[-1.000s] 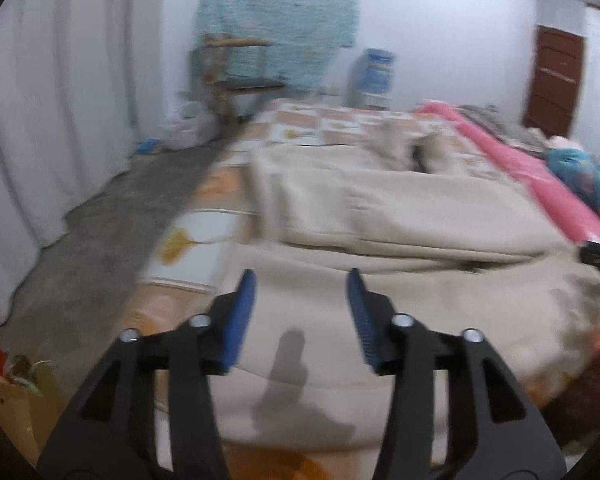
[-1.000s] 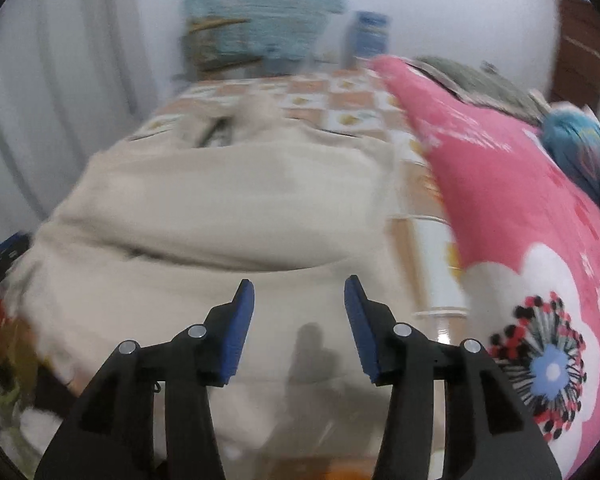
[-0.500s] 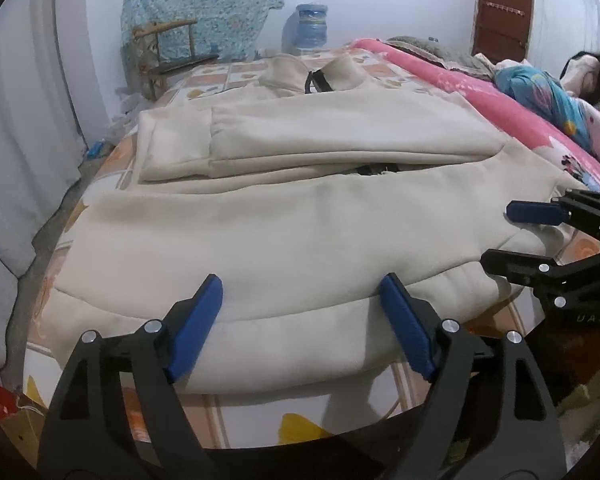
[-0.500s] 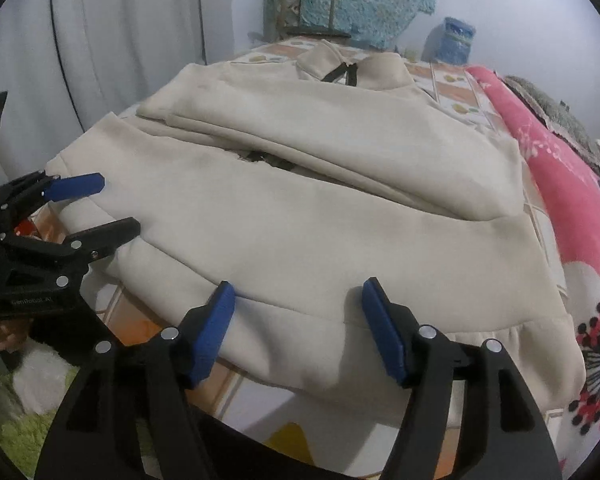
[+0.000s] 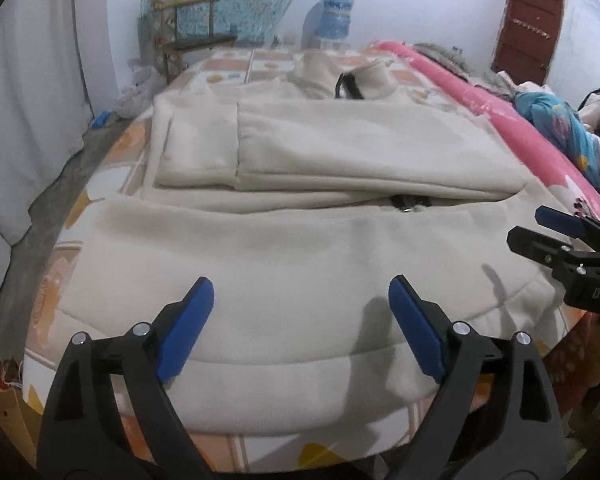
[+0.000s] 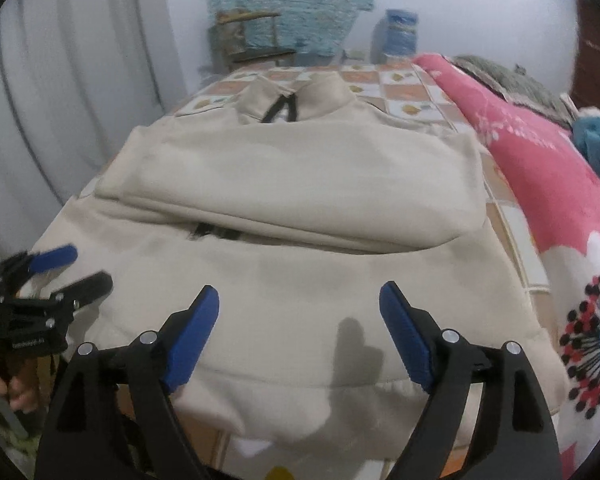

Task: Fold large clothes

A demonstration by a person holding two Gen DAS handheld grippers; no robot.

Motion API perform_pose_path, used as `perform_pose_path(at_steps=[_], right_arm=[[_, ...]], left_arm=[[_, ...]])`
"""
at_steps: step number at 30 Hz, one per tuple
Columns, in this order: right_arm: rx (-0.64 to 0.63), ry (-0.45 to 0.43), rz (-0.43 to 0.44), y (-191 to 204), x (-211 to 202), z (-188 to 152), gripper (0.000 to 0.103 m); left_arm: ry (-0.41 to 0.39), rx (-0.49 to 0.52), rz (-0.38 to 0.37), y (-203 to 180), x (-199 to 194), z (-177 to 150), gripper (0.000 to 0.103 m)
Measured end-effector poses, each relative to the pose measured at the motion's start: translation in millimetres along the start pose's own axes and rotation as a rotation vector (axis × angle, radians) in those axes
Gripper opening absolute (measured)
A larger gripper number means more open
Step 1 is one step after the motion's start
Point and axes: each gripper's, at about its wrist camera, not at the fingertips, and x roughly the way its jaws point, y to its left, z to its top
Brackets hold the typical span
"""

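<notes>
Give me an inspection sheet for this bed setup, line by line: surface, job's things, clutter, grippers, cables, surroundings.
Surface: bed with an orange and white checked sheet, mostly covered.
Job's things: cream zip jacket lying flat, collar at the far end, sleeves folded across the chest, hem at the near edge.
Clutter: pink floral blanket along one side of the bed; blue patterned bedding beyond it.
Grippers: left gripper and right gripper both above the hem, jaws opening, no cloth pressed between the pads.
Cables: nothing seen.
Surroundings: white curtain, wooden chair, turquoise cloth on the wall, water jug, brown door.
</notes>
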Motion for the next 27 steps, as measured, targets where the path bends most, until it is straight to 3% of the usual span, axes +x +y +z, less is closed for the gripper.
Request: perform_pose_path(at_steps=[4, 5, 15, 27], right_arm=[[-0.007, 0.066, -0.07, -3.5, 25.0, -5.7, 0.087], [-0.015, 0.045, -0.075, -3.0, 24.6, -7.4, 0.089], [-0.018, 0.032, -0.071, -5.1, 29.1, -7.1, 0.096], [-0.02, 0.035, -0.074, -4.6, 30.1, -6.7, 0.096]], left_arm=[[0.002, 0.047, 0.075, -9.9, 8.5, 0.3, 0.091], [0.001, 0.043, 0.08, -10.2, 9.0, 0.3, 0.092], [0.004, 0.039, 0.108, -12.4, 11.3, 1.8, 0.095], [0.006, 0.029, 0.122, -14.9, 11.0, 0.8, 0.095]])
